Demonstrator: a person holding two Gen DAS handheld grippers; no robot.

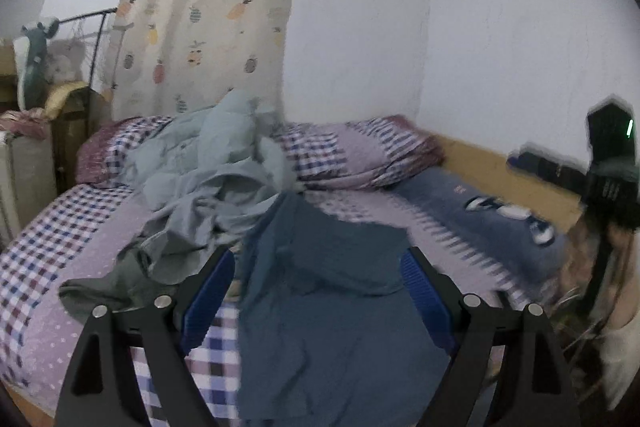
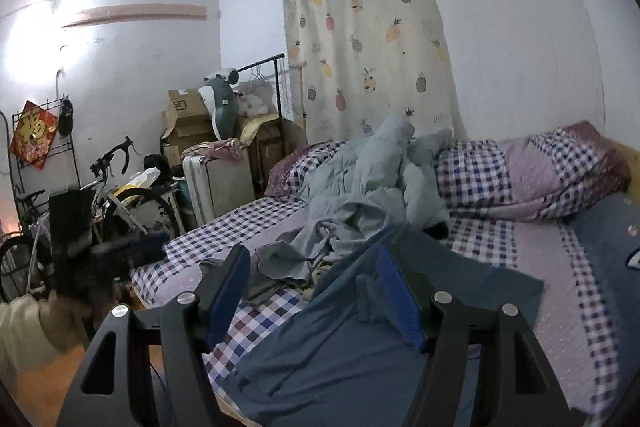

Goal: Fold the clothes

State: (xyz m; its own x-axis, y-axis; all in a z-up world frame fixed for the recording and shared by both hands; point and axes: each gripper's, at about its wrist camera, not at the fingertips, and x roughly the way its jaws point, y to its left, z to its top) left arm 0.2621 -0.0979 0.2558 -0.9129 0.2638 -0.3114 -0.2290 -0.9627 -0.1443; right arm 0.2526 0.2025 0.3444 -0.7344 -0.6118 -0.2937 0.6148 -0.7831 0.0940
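Left wrist view: the left gripper [image 1: 318, 267] sits low over the bed [image 1: 48, 247], its blue-padded fingers [image 1: 208, 297] spread wide apart with nothing pinched between them. A dark blue garment [image 1: 328, 307] lies spread on the checked sheet, running from the gap between the fingers down to 6 o'clock; the pads stand on either side of it, not pressing on it. At 10 o'clock from the gripper a heap of pale grey-blue clothes [image 1: 208, 171] is piled, reaching up to the checked pillows [image 1: 360, 155] at 12 o'clock. A pineapple-print curtain [image 1: 208, 19] hangs on the wall behind. At 3 o'clock the right gripper [image 1: 608, 163] shows as a dark, blurred shape at the bed's edge.

Right wrist view: the right gripper [image 2: 312, 275] has its fingers [image 2: 400, 301] apart, and the jaws hold nothing. The dark blue garment [image 2: 340, 347] lies under and around the right-hand finger, spreading from the centre to 6 o'clock; whether that pad touches the cloth cannot be told. The pale clothes [image 2: 368, 179] heap at 12 o'clock. A bicycle [image 2: 108, 179] and cardboard boxes [image 2: 188, 123] stand at 9 to 10 o'clock, beside the bed.
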